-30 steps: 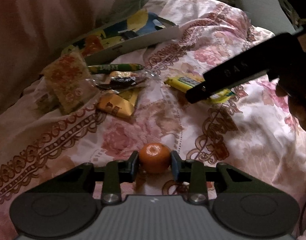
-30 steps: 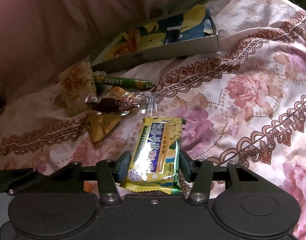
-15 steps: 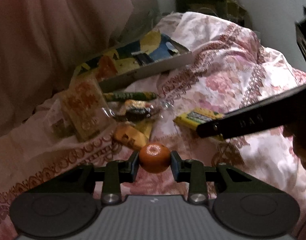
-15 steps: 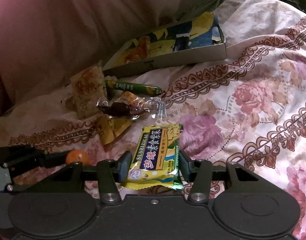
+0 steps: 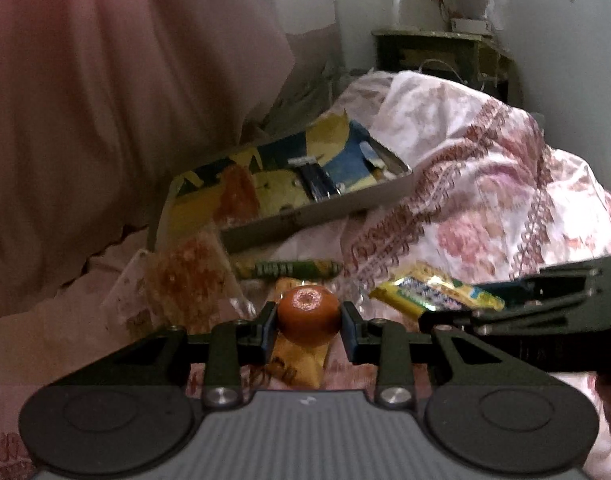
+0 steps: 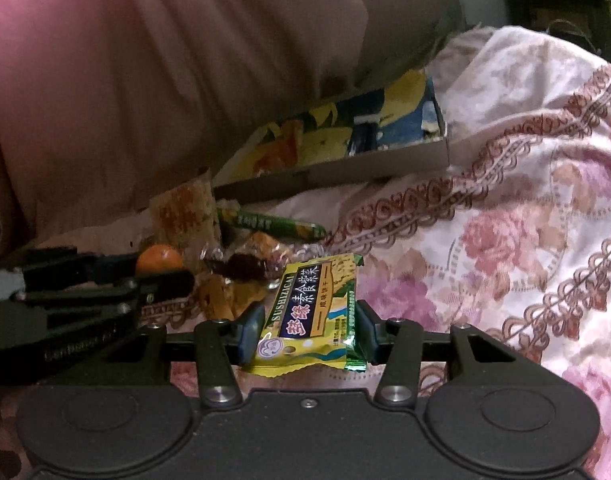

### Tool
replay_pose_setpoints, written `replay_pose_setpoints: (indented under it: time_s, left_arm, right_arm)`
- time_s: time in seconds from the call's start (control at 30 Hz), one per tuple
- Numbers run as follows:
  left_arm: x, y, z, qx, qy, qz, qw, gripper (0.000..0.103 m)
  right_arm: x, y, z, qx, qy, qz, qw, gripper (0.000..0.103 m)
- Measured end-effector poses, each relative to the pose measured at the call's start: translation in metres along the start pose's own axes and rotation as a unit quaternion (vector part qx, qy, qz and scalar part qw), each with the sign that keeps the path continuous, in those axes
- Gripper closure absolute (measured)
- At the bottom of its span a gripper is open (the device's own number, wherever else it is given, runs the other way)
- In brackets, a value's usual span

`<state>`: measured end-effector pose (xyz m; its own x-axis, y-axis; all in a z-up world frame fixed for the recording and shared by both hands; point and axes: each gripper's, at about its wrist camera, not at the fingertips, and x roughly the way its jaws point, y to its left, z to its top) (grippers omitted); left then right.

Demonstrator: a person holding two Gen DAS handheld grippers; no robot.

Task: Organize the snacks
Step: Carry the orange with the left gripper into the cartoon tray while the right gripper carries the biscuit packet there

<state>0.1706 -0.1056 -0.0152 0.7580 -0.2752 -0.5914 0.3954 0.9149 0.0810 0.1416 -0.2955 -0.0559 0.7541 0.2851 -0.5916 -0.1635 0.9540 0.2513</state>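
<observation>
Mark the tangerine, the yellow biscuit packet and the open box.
tangerine (image 5: 308,314), left wrist view, middle of the fruit
yellow biscuit packet (image 6: 305,312), right wrist view, printed front face
open box (image 6: 345,170), right wrist view, grey front wall

The floral bedspread (image 6: 505,240) is soft woven cloth, matt and rumpled. The yellow biscuit packet (image 6: 309,312) is glossy plastic film that catches the light. The tangerine (image 5: 308,314) has a dimpled, faintly shiny peel. The open box (image 5: 305,216) looks like printed card with plain matt grey sides. The left gripper (image 5: 308,332) is matt black plastic with bright metal screws, over a ribbed grey body
</observation>
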Motion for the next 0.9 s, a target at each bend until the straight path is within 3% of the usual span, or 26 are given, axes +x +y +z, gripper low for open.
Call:
replay_pose_setpoints:
  time_s: [0.47,0.7,0.9]
  left_arm:
    - [0.027,0.010,0.021,-0.011,-0.019,0.012,0.9997,0.067]
    - [0.056,0.021,0.053,-0.030,-0.042,0.020,0.9984,0.067]
    - [0.095,0.027,0.091,-0.031,-0.071,0.024,0.9967,0.067]
  right_arm:
    - [0.020,-0.011,0.019,-0.005,-0.038,-0.005,0.999,0.053]
    - [0.036,-0.019,0.053,-0.021,-0.081,-0.014,0.996,0.053]
    - [0.063,-0.036,0.096,0.000,-0.134,-0.021,0.991,0.053]
